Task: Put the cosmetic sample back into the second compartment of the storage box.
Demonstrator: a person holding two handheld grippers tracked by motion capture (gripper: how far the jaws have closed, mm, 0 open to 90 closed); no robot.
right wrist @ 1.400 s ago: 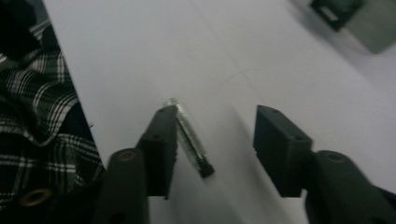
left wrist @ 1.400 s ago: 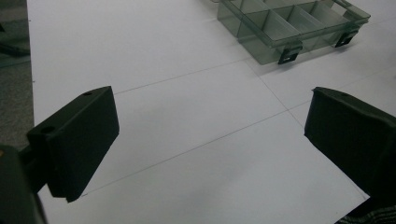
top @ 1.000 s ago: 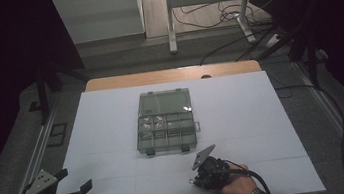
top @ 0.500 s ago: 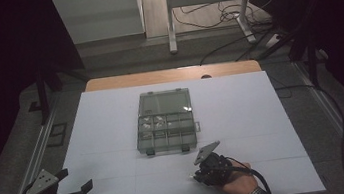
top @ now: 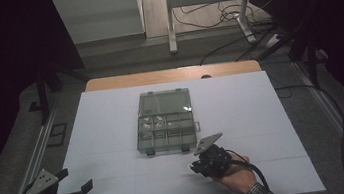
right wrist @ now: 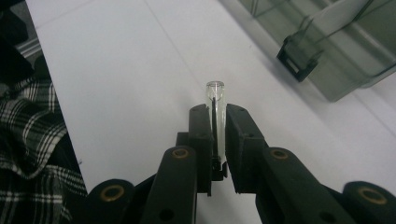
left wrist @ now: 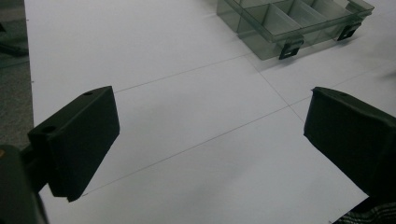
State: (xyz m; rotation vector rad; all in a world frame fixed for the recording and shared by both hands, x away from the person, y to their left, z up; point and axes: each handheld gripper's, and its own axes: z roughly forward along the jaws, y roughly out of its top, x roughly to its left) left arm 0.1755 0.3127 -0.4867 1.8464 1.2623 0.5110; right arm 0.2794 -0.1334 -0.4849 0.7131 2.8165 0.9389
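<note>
One small clear tube (right wrist: 215, 109) sits clamped between the right gripper (right wrist: 217, 114) fingers, box (top: 165, 121) just ahead; left gripper (left wrist: 210, 140) fingers spread wide, waiting

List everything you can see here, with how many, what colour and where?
Compartment box: one, clear smoky grey, lid open, middle of the sheet.
Small pieces: a few, pale, in the box's compartments; too small to identify.
Clear tube: one, transparent, clamped between the right jaws.
White sheet: one, covering the table.
Wooden tabletop: one, tan, showing at the far edge.
Cables: several, dark, on the floor behind.
Left hand-held gripper: one, black, near left corner, jaws wide apart.
Right hand-held gripper: one, black, just in front of the box, shut on the tube.
</note>
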